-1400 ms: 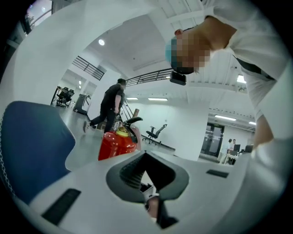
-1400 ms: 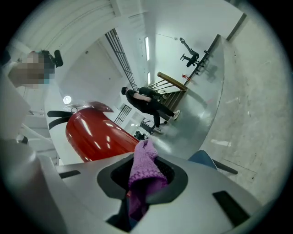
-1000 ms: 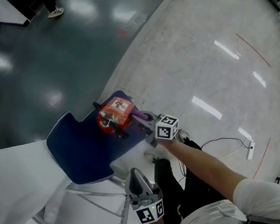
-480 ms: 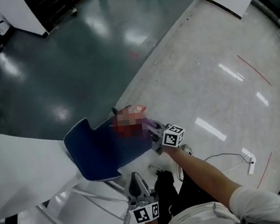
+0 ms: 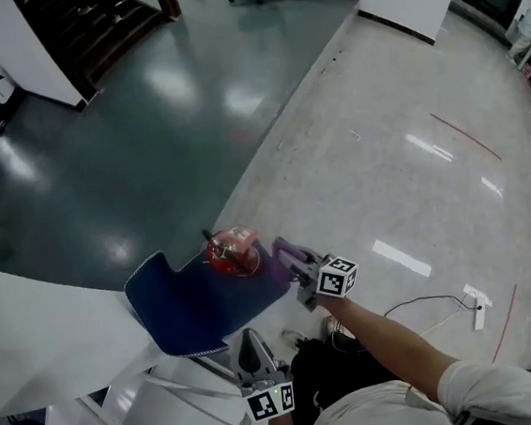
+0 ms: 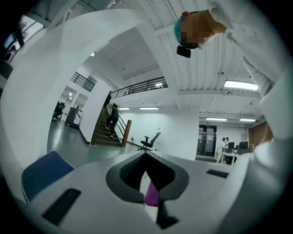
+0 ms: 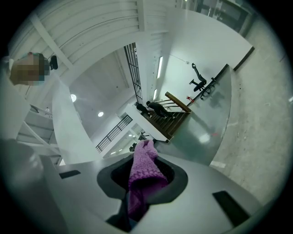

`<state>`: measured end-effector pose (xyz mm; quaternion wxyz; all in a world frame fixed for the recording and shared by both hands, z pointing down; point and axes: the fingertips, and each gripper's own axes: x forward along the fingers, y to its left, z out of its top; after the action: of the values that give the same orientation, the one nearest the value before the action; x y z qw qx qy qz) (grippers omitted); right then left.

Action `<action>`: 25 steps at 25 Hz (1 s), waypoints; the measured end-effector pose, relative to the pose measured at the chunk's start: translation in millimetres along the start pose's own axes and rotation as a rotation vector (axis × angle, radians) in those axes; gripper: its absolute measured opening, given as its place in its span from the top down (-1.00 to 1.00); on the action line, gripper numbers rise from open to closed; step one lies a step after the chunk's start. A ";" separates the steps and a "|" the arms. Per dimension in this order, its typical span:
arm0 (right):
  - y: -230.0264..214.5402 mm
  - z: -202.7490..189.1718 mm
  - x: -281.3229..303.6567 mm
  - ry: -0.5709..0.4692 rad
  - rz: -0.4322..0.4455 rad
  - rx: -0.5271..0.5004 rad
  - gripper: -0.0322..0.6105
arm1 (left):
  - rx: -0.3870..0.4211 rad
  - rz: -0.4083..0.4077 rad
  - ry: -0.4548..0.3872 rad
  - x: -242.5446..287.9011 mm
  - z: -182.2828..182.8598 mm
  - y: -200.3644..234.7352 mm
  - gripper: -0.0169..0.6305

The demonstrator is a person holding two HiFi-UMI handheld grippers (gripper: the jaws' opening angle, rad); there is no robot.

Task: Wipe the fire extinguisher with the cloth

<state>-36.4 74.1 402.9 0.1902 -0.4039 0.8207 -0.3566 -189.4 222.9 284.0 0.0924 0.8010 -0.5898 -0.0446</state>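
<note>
Cloth (image 7: 145, 173): purple knit, waffle weave, matt, soft-looking. Fire extinguisher (image 5: 232, 253): red body, glossy, pale label on top. Blue seat pad (image 5: 195, 304): matt, fabric by the look, white stitched edge. Dark floor (image 5: 142, 116): smooth, high gloss, mirror-like light spots. Pale floor (image 5: 404, 183): speckled, polished, streaks of sheen. Right gripper (image 7: 133, 205) and left gripper (image 6: 149, 186): light grey shells, smooth matt plastic, black recess round jaws. Marker cube (image 5: 337, 278): matt black-and-white print. Sleeve (image 5: 490, 377): white cloth.

right hand-held gripper (image 5: 292, 263) reaches forward, clamped on the cloth (image 7: 144, 170); left hand-held gripper (image 5: 251, 348) low, jaws seemingly together.
</note>
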 end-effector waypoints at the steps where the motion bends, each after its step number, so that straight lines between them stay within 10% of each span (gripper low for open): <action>1: -2.6 -0.8 -5.0 0.006 -0.005 -0.007 0.72 | -0.001 0.008 -0.007 0.9 -0.2 -2.5 0.93; 14: -85.7 -98.3 -19.9 -0.050 -0.181 0.137 0.72 | -0.009 -0.125 0.014 46.3 -26.4 1.8 0.93; 25: -217.3 -248.2 11.0 -0.177 -0.351 0.331 0.72 | -0.119 -0.193 0.126 44.3 -143.4 55.3 0.93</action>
<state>-77.3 81.4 730.3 0.2598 -0.5331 0.6488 -0.4768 -201.9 178.5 437.1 0.1720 0.8484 -0.4993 -0.0378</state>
